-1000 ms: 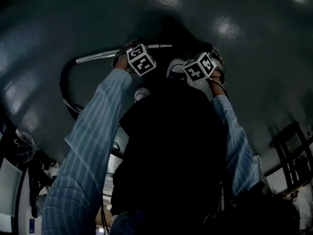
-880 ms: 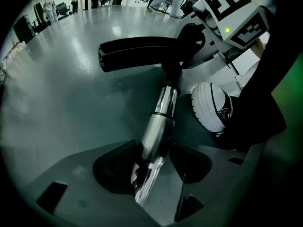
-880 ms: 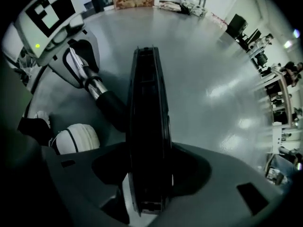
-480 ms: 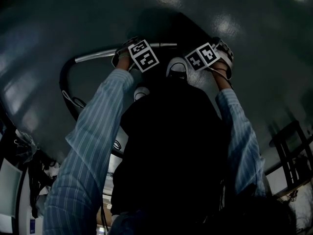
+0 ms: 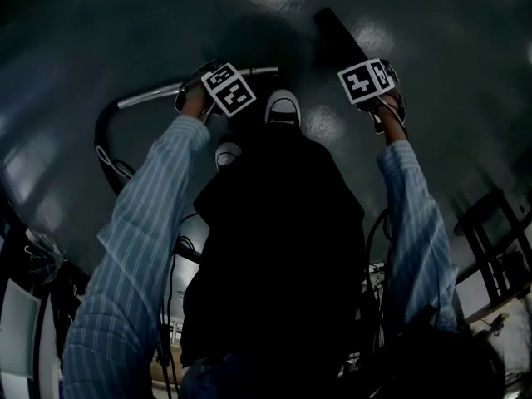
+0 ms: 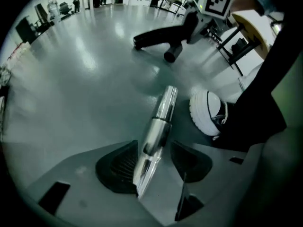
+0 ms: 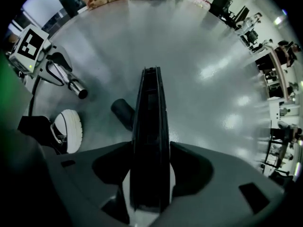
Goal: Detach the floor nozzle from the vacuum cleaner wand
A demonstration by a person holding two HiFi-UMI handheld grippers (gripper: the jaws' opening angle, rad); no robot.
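**Floor nozzle (image 6: 158,36) is off the wand (image 6: 161,117); what remains is parking both parts cleanly**

Left gripper view: the left gripper (image 6: 154,163) has its jaws apart around the chrome wand. The tube leans on one pad and a thin gap shows at the other, so I judge it cradled rather than clamped. The wand's open end is bare. The nozzle is well apart from it, farther out over the floor (image 6: 85,79).

Right gripper view: the right gripper (image 7: 150,174) is closed on the nozzle body, with both pads pressing its flanks. The neck stub (image 7: 121,112) juts off to one side, with nothing plugged into it. A white shoe (image 7: 71,129) lies near, lower left.

Head view: both grippers point steeply down, one on either side of the person's shoes, and the nozzle reaches beyond the right one (the frame is very dark, so I cannot tell whether it touches the floor).

Procedure note, my judgement: hold the right grip firm until the nozzle's sole is flat on the floor, clear of the shoe and the wand end. Lower it, do not drop it. Close the left jaws before shifting the wand, or it may roll out.
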